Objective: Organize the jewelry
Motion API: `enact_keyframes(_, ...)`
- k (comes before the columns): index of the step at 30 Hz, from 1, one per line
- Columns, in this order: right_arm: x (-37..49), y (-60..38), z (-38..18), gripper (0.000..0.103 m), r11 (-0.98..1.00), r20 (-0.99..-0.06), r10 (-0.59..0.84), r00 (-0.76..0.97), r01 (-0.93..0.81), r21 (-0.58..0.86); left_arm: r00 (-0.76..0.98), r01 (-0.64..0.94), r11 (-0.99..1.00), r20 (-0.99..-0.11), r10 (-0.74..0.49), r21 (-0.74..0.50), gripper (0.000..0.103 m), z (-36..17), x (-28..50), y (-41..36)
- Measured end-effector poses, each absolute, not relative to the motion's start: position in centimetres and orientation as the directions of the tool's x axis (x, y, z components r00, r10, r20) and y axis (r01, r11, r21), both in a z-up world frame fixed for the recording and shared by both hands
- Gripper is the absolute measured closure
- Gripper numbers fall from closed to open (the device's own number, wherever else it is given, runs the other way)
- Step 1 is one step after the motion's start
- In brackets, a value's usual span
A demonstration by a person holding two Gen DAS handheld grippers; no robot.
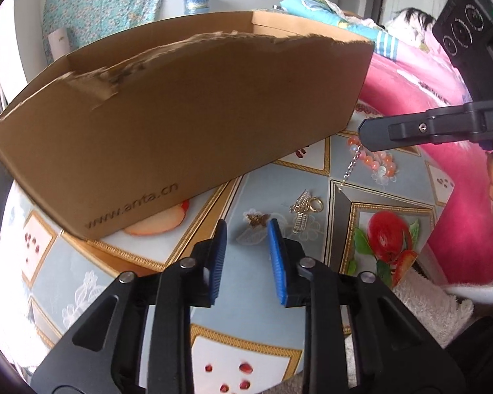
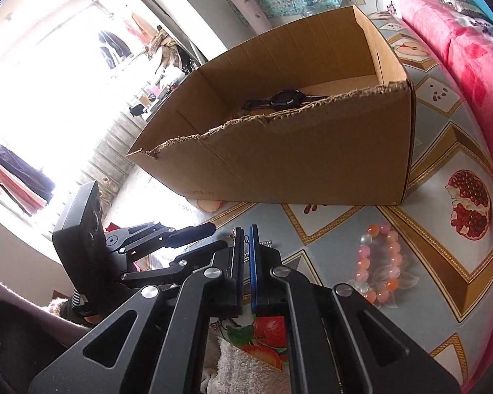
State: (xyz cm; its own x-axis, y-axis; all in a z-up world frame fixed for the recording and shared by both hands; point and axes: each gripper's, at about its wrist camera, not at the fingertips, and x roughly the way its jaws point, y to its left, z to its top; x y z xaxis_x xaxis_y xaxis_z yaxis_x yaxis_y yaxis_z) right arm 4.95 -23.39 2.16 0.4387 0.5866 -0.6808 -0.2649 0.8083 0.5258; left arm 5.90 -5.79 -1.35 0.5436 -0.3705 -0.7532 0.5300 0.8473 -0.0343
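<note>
Cardboard fills most of my view: an open brown box (image 2: 279, 151) with a torn front edge sits on a tablecloth (image 1: 279, 312) printed with fruit panels and gold borders. Inside it I see a dark watch (image 2: 284, 98). My left gripper (image 1: 246, 229) is open, its blue pads apart with nothing between them, hovering just short of a small gold butterfly piece (image 1: 255, 220) and gold earrings (image 1: 304, 208). My right gripper (image 2: 245, 234) is clamped on a thin silver chain (image 1: 351, 167) that dangles from its tips over the cloth. A pink and orange bead bracelet (image 2: 379, 262) lies nearby. Pink bedding (image 2: 460, 59) borders the table; a bright window (image 2: 49, 82) glares on the left.
</note>
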Motion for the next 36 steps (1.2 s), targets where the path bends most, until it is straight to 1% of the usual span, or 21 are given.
enact_keyframes(8,4.8,-24.1,1.5,0.100,0.807,-0.679,0.588,0.440,-0.253,0.534,0.535,0.562,0.827,-0.767,-0.355,0.009,0.081,-1.5,6.8,-6.8)
enact_keyframes(17,4.9,-24.2,1.1,0.100,0.802,-0.676,0.592,0.439,-0.243,0.545,0.522,0.572,0.820,-0.779,-0.348,0.018,0.092,-1.2,7.4,-7.8)
enact_keyframes(29,5.0,-23.8,1.8,0.100,0.807,-0.670,0.585,0.457,-0.248,0.536,0.526,0.564,0.825,-0.771,-0.359,0.002,0.093,-1.2,7.0,-7.4)
enact_keyframes(30,5.0,-23.8,1.9,0.100,0.808,-0.669,0.584,0.459,-0.248,0.535,0.528,0.565,0.825,-0.769,-0.360,0.001,0.103,-1.1,7.0,-7.4)
enact_keyframes(36,4.6,-23.6,2.2,0.100,0.807,-0.664,0.585,0.466,-0.255,0.532,0.535,0.563,0.826,-0.765,-0.359,0.006,0.103,-1.0,6.5,-7.1)
